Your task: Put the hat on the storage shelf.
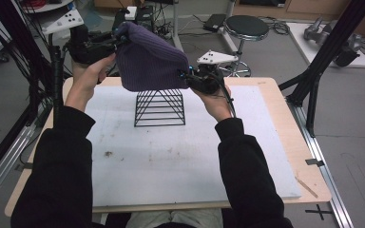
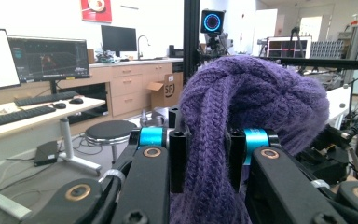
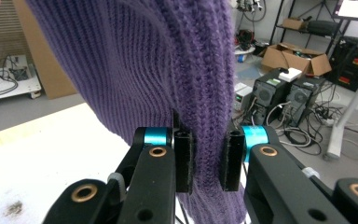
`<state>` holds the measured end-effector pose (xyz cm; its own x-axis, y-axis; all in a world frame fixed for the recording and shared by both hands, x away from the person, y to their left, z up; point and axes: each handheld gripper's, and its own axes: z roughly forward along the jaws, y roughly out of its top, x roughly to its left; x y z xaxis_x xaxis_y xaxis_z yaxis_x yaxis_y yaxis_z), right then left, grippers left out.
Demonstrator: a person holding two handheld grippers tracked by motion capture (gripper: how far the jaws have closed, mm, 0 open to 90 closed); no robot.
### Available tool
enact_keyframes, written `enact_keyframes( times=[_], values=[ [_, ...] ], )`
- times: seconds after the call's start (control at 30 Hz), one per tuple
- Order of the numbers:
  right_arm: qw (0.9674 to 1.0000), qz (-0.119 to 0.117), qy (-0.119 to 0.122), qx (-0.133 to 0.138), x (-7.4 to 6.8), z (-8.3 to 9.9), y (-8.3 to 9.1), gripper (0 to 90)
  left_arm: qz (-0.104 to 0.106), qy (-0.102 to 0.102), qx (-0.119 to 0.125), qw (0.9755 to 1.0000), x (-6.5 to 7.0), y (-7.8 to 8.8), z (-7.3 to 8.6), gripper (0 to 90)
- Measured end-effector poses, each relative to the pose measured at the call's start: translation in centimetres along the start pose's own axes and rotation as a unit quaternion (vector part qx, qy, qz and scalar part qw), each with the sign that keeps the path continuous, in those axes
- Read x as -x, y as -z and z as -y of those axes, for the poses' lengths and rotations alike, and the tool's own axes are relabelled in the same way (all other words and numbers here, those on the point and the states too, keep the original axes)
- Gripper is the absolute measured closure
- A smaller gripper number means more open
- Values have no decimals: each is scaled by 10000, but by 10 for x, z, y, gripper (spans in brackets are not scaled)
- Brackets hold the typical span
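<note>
both my arms reach forward over the bench (image 1: 266,156), hands raised. my left gripper (image 1: 118,37) and right gripper (image 1: 185,76) each clamp the purple knit hat (image 1: 149,59), held above the black wire rack (image 1: 160,109).

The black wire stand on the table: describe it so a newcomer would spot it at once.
Start at the white board that covers the wooden table. Toward its far edge, midway between the person's hands, stands the black wire stand, under the purple knitted hat held by both grippers. It is the see-through frame of thin bars, narrowing upward.
</note>
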<state>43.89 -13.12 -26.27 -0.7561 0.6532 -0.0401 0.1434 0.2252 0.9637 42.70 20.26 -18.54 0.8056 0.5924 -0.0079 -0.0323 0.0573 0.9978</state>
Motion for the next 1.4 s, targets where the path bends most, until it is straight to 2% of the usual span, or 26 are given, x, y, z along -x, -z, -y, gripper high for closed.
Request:
enact_keyframes(
  times=[0.2, 0.27, 0.43, 0.8, 1.0, 1.13, 1.23, 1.4],
  values=[
    [9996, 139, 17, -246, -1, 4, -6, 797, -25, 84, -102, 9999, -1, 1, 11, 777],
    [9995, 179, -13, -250, -2, 9, -7, 797, -13, 104, -151, 9998, 0, 1, 15, 777],
    [9987, 199, -102, -463, -4, 22, -11, 797, -13, 164, -273, 9995, 0, -2, 26, 778],
    [9980, 255, -154, -562, -3, 33, -13, 796, 12, 349, -309, 9989, -2, -2, 44, 777],
    [9976, 294, -193, -593, -4, 42, -12, 795, 41, 385, -393, 9985, 2, -3, 51, 776],
    [9969, 386, -145, -666, -8, 48, -13, 792, 30, 349, -442, 9984, 4, -3, 57, 776],
    [9962, 457, -164, -717, -10, 53, -15, 792, 19, 410, -469, 9981, 4, -3, 64, 775],
    [9939, 462, -283, -960, -10, 66, -24, 789, -29, 445, -697, 9966, 2, -4, 77, 775]
  ],
)
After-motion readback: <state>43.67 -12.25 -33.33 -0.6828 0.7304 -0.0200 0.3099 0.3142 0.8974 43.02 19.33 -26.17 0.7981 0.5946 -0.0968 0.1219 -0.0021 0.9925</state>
